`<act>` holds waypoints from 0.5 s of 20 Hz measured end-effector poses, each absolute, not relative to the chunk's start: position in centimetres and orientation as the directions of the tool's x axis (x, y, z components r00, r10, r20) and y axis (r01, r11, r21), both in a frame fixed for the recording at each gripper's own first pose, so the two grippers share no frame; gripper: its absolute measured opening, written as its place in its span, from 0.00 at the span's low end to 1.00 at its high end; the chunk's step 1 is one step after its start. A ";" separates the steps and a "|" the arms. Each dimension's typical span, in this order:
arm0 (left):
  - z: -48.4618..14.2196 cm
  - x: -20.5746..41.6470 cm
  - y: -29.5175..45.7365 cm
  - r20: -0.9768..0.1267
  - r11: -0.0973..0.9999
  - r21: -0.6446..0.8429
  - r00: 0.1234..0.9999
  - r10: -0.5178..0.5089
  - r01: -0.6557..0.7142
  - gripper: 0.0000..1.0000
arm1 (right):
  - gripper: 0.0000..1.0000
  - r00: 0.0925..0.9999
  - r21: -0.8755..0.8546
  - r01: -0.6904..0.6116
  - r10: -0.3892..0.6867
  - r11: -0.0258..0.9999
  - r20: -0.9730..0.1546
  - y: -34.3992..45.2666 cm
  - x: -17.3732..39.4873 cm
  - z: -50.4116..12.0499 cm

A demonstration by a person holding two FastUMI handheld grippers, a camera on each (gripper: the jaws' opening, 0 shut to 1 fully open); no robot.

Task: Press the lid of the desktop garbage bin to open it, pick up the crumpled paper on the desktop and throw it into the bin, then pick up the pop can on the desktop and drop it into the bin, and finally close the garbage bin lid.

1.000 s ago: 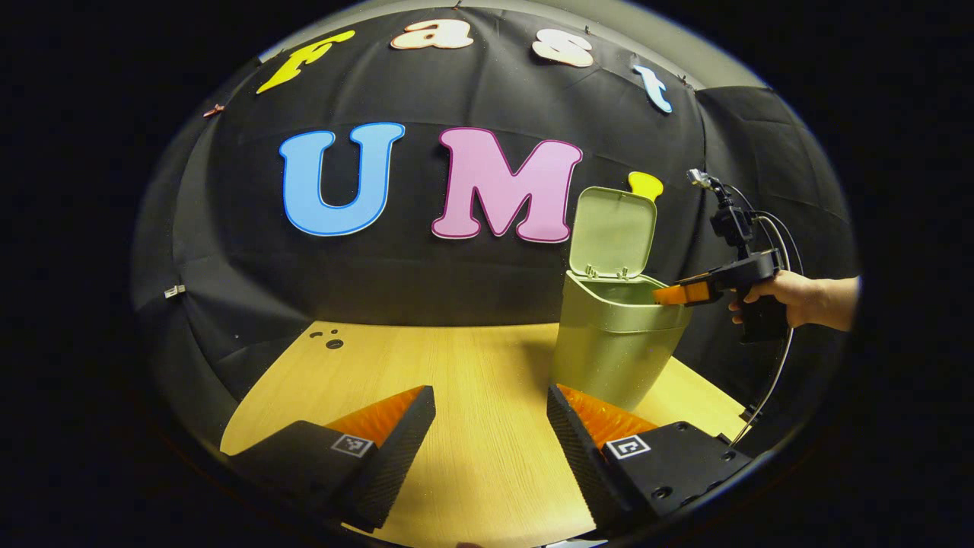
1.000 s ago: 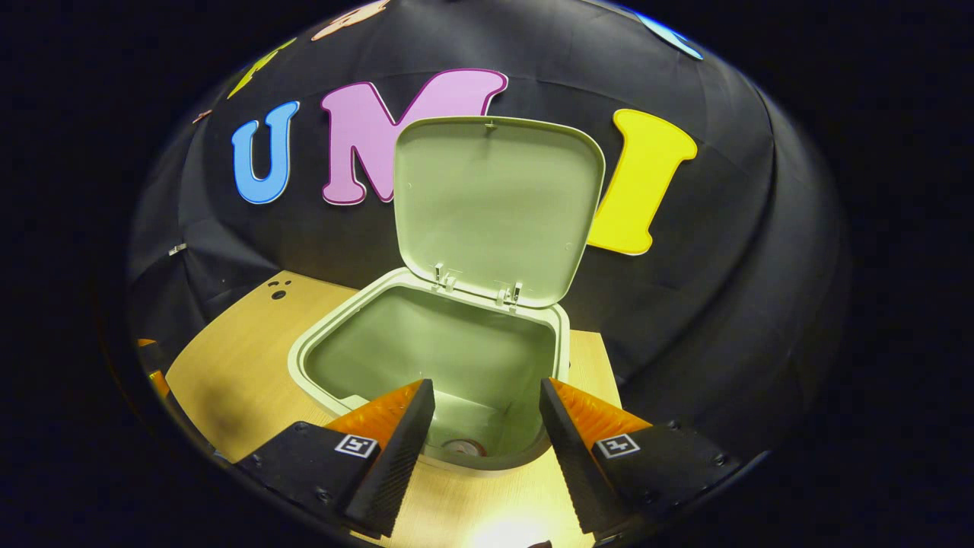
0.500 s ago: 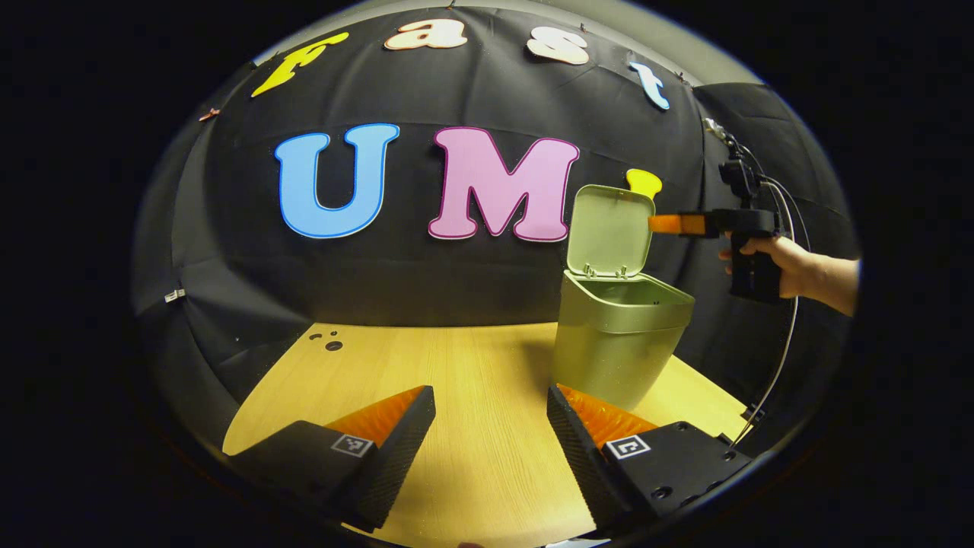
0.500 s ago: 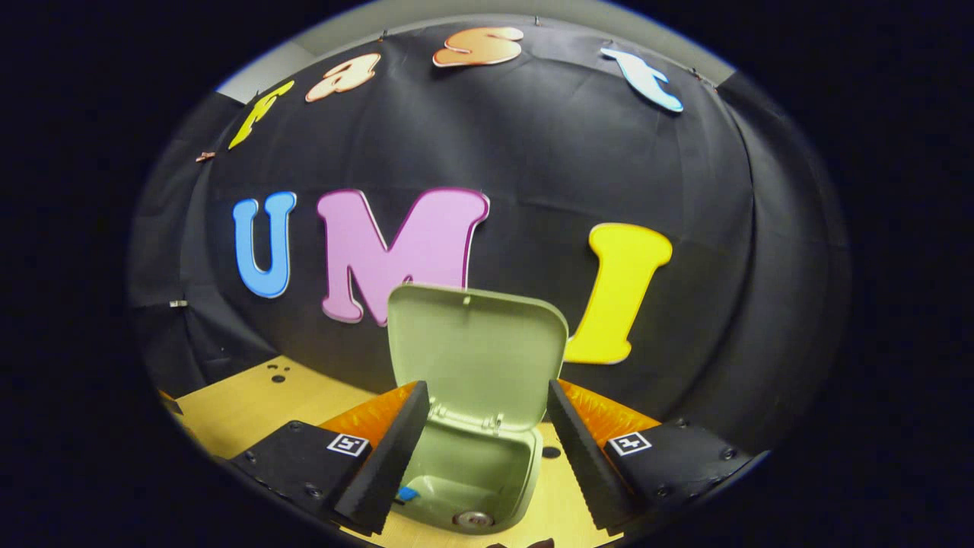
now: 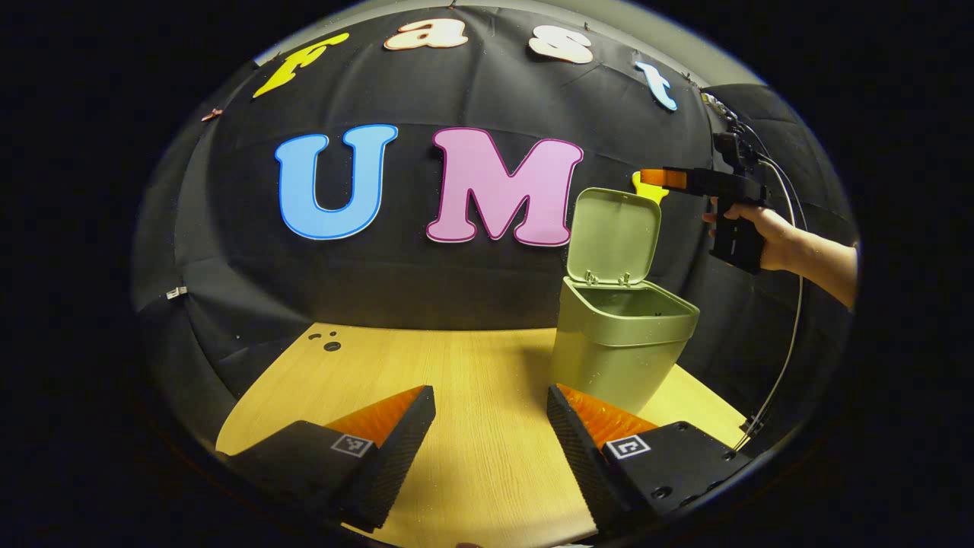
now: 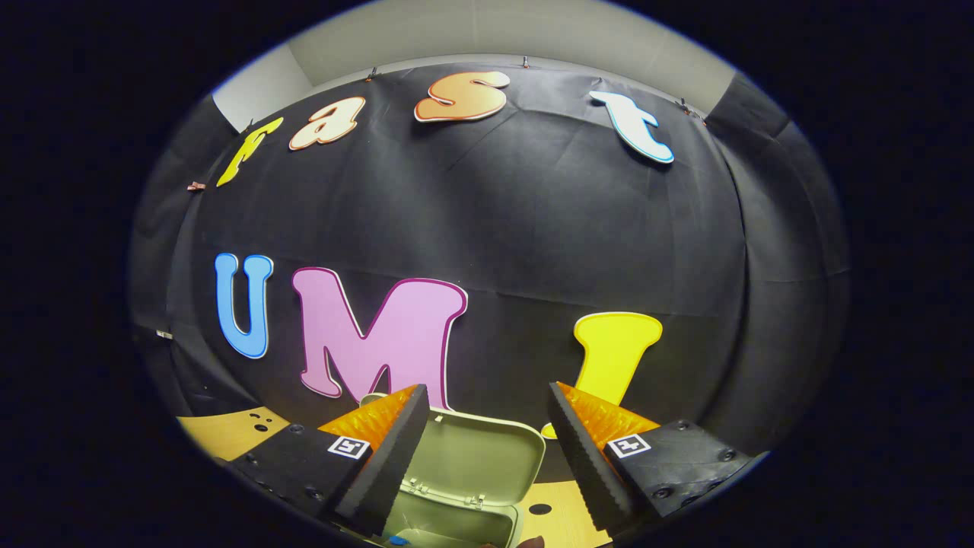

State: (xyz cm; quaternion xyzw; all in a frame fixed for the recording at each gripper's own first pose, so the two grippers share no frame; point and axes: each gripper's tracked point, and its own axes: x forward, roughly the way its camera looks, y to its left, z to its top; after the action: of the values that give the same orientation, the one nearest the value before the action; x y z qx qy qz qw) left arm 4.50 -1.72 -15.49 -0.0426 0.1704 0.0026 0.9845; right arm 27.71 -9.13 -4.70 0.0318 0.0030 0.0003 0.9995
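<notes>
The pale green garbage bin (image 5: 620, 342) stands on the wooden table (image 5: 456, 396) with its lid (image 5: 613, 236) swung up and open. My left gripper (image 5: 491, 426) hovers low over the table, open and holding nothing, with the bin just ahead to its right. In the left gripper view a hand holds my right gripper (image 5: 654, 177) level above and to the right of the lid's top edge. In the right gripper view, my right gripper (image 6: 487, 438) is open and empty, and the raised lid (image 6: 472, 464) sits low between its fingers.
The black cloth wall rises directly behind the bin. Small dark holes (image 5: 327, 340) mark the table's far left part. A cable (image 5: 784, 358) hangs from the right gripper down past the table's right edge.
My right gripper has risen from the bin's mouth to above the lid's top edge, tilting upward so the bin sinks low in its view. The left gripper has barely moved.
</notes>
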 end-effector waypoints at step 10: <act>-15.7 4.4 -2.6 -0.353 0.995 -0.069 0.935 0.042 -0.071 0.95 | 0.97 0.998 0.171 -0.003 0.012 0.985 -0.055 -9.3 31.3 -7.8</act>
State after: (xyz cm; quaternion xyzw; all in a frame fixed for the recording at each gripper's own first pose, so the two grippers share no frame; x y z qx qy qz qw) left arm 4.45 -2.64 -15.72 -0.0404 0.1786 0.0287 0.9827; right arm 31.30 -9.26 -7.83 0.0857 0.0281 0.0039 0.9959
